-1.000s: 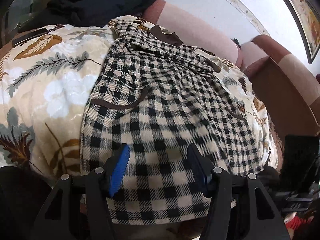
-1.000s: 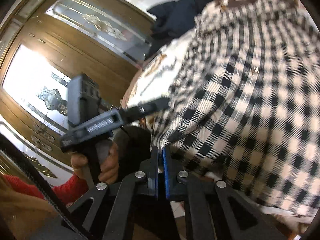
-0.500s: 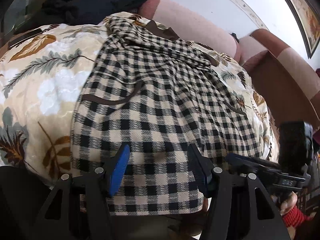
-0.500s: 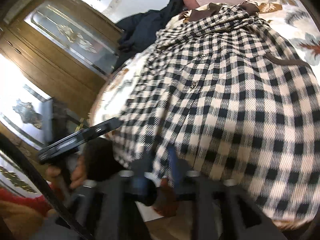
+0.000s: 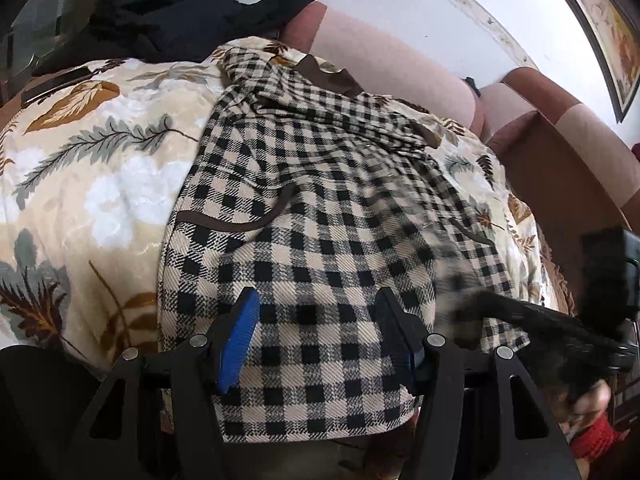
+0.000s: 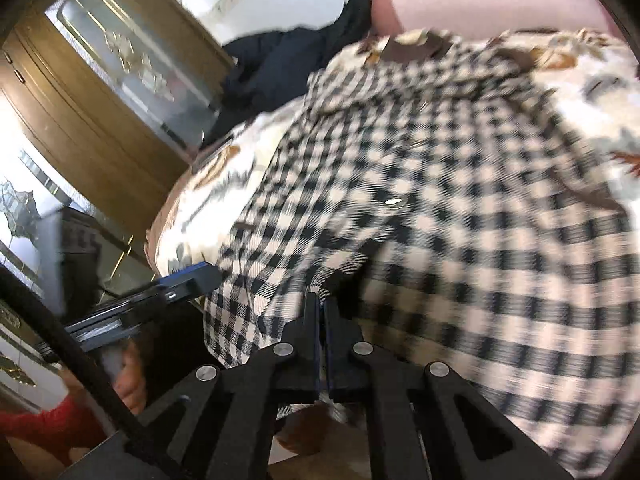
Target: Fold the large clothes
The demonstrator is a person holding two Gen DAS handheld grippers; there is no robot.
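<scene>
A beige-and-black checked coat point(image 5: 320, 200) with brown trim lies spread over a floral blanket, collar away from me. My left gripper point(image 5: 318, 332) hovers over the near hem. Its blue pads stand wide apart with flat cloth below them, not pinched. In the right wrist view the same coat point(image 6: 460, 220) is blurred. My right gripper point(image 6: 322, 308) has its jaws together at a bunched fold of the front edge. From the left view the right gripper point(image 5: 516, 312) shows as a dark blur at the hem's right corner. The left gripper's blue pad point(image 6: 192, 276) appears at the coat's left edge.
The floral blanket point(image 5: 88, 168) covers a pink-and-brown sofa point(image 5: 400, 64). A heap of dark clothes point(image 5: 180, 12) lies at the far left corner. A wooden cabinet with glass doors point(image 6: 100, 92) stands to the left. A hand with a red sleeve point(image 5: 592, 412) holds each tool.
The right gripper's jaws parted, then came together again on the coat's front edge, and its view swung over the coat. The left gripper stays over the hem, jaws unchanged.
</scene>
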